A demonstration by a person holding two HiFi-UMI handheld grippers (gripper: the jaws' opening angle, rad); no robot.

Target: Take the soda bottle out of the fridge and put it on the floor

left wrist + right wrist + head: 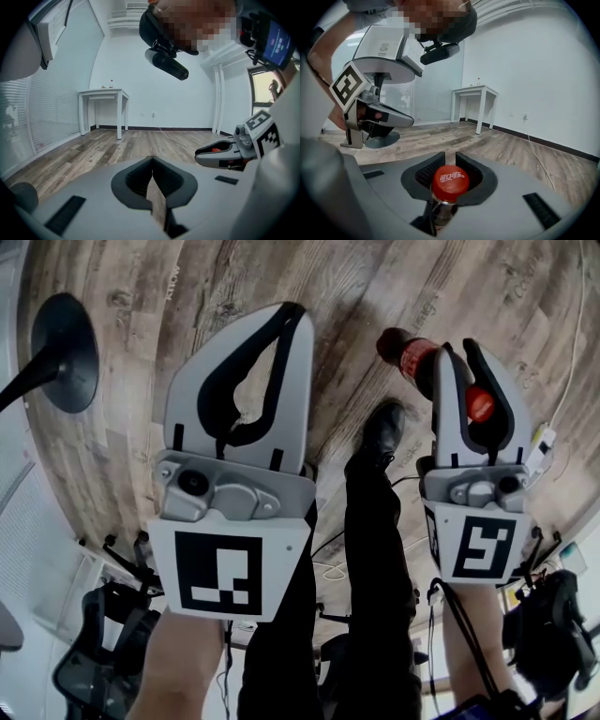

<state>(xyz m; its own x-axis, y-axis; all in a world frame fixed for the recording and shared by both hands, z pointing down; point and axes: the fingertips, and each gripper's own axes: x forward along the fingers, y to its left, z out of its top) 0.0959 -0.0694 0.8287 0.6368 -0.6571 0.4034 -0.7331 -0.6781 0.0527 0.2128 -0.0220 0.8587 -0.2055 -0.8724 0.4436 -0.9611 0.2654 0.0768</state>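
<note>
The soda bottle (413, 360), dark cola with a red label and red cap (450, 182), hangs by its neck in my right gripper (458, 346). In the right gripper view the cap sits between the jaw pads (425, 175), which are shut on the neck just below it. The bottle's body slants down toward the wooden floor (375, 287), still above it. My left gripper (298, 315) hovers beside it at the left. Its jaws meet at the tips with nothing between them (152, 160).
The person's dark trouser leg and black shoe (384, 432) stand between the two grippers. A black round stand base (64, 352) sits at the far left and an office chair (103, 652) at the lower left. A white table (104, 93) stands by the far wall; a cable (539, 159) runs across the floor.
</note>
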